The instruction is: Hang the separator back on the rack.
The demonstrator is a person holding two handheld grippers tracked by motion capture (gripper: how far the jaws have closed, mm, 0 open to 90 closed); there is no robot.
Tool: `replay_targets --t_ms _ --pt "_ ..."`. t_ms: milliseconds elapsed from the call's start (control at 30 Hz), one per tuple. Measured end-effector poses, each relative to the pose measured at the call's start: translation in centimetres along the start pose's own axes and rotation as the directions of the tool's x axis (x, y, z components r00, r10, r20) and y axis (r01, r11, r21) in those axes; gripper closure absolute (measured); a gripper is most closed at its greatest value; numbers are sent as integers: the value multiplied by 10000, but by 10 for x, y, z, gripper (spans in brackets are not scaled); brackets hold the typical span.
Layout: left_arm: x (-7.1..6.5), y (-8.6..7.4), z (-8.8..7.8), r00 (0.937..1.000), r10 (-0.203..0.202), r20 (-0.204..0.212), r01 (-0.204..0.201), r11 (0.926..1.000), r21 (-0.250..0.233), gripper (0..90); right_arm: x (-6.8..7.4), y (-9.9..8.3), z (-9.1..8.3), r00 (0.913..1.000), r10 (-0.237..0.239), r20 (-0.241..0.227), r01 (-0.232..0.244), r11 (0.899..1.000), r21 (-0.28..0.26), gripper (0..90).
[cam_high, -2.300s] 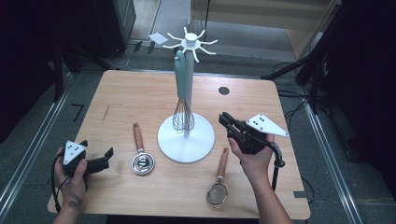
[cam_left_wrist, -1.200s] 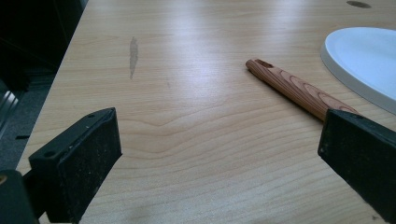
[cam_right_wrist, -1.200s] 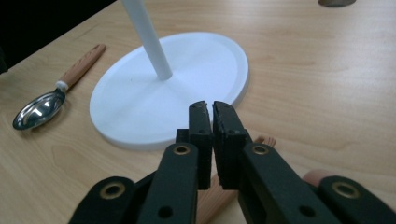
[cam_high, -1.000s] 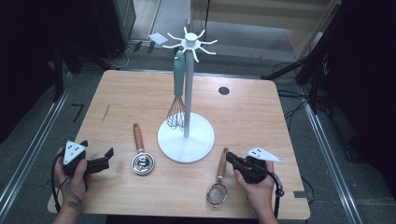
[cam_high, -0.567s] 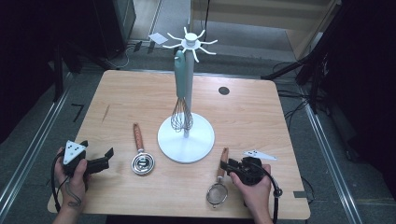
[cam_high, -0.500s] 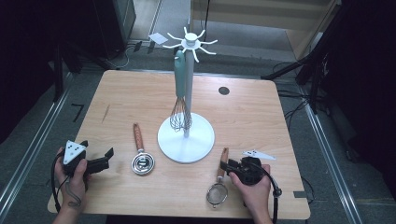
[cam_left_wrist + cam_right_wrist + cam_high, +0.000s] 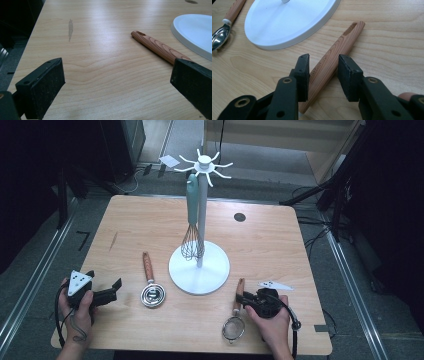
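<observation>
Wooden table [image 7: 150,227]; right gripper [image 7: 323,68] jaws closing astride strainer handle [image 7: 337,53]; left gripper [image 7: 117,82] jaws wide.

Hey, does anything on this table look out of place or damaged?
Nothing looks damaged. One oddity: a small dark streak stains the light wooden table near its left side. The teal-handled wire whisk hangs on the white hook stand.

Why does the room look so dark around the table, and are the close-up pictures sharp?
High view: light falls on the table, the surroundings stay near black. Left gripper view: glare whitens the far wood, and the near pads look soft. Right gripper view: the wooden handle shows crisp grain, with a shadow beside it.
</observation>
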State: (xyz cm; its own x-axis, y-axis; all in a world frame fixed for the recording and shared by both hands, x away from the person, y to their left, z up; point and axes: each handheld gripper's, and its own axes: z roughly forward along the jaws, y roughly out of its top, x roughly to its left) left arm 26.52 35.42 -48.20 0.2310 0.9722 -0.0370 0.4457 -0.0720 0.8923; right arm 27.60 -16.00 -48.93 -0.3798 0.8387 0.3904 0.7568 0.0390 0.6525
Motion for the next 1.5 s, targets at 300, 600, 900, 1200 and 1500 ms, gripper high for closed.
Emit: replay_targets --t_ms 300,600,900,1200,1500 --pt "0 0 0 10000 3 4 -3 10000 -5 0 -2 3 3 9996 -275 -107 275 9996 -35 676" --pt "0 0 0 10000 -11 2 11 10000 -12 0 5 4 -7 9937 -779 -804 762 9968 -239 900" --pt "0 0 0 10000 -16 1 16 10000 -24 0 8 0 -6 9843 -1227 -1267 1295 9905 469 900" --pt "0 0 1 10000 -8 4 8 10000 -16 0 -5 2 -12 9920 -984 -791 1004 9947 225 900" --pt "0 0 0 10000 13 18 -13 10000 -23 0 8 -15 -40 9807 -1274 -1480 1284 9917 -29 900"
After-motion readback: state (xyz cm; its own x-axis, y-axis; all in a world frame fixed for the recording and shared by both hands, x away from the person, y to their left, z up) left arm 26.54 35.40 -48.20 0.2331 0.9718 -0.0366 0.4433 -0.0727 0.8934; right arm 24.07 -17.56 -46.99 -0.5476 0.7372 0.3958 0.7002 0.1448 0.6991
